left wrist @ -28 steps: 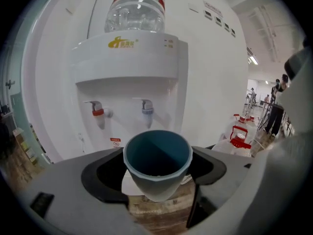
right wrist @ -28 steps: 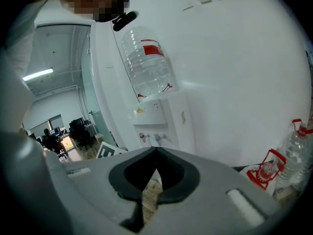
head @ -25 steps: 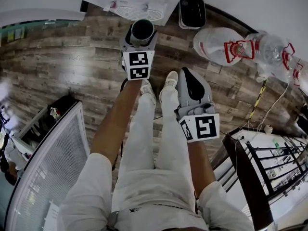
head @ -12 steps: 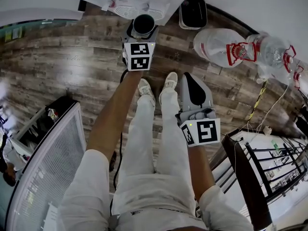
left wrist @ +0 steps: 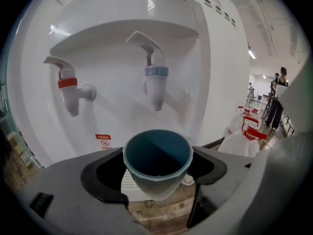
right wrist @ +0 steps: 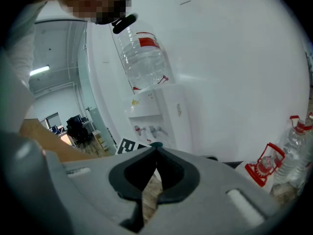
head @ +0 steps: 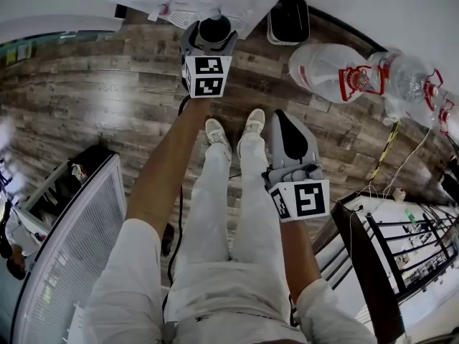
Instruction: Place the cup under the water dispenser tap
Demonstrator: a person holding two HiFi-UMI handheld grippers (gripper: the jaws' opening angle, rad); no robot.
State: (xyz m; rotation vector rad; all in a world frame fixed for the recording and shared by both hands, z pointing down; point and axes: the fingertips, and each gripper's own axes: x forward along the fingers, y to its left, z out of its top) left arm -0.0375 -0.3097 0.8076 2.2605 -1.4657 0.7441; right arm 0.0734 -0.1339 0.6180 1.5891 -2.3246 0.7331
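One teal cup [left wrist: 157, 153], likely light, rigid plastic; left gripper [left wrist: 156, 180] clamps its body under the rim, below blue tap [left wrist: 155, 84]; right gripper [right wrist: 155, 156] sits closed, empty.

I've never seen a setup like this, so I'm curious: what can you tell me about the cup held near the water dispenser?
The cup is a small tapered tumbler, pale blue-grey outside and darker teal inside, matte like plastic. It looks empty and stands upright, mouth open upward. The left gripper holds it in the air, jaws closed on its sides. It sits just below and in front of the blue-collared tap.
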